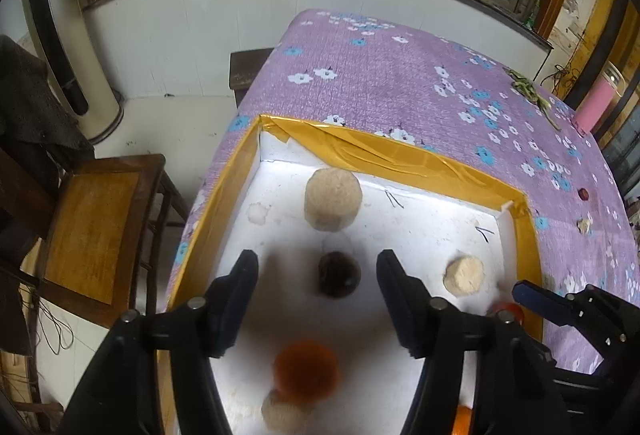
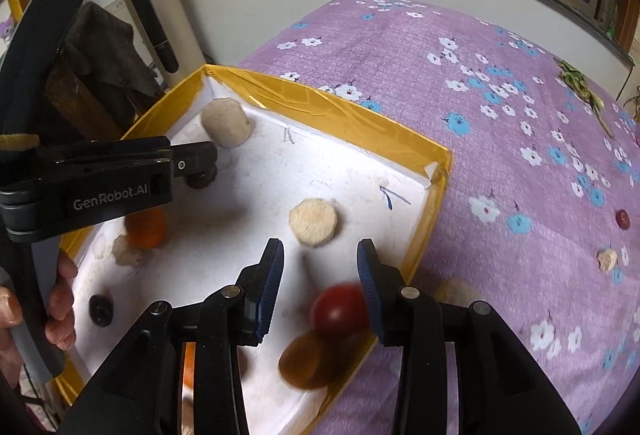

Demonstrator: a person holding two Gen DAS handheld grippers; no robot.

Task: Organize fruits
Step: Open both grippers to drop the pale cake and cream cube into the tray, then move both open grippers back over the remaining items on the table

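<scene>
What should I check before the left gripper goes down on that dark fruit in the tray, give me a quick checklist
1. Left gripper open: ok, its fingers stand wide apart.
2. Dark fruit between the fingers: ok in the left wrist view, though slightly right of centre.
3. Room around the fruit: ok, the tall beige fruit and the orange fruit both sit apart from it.
4. Height above the fruit: cannot tell from these views.
5. Right gripper out of the way: ok, it is open at the tray's right edge near a red fruit.
6. Tray flat on the purple cloth: ok.
</scene>
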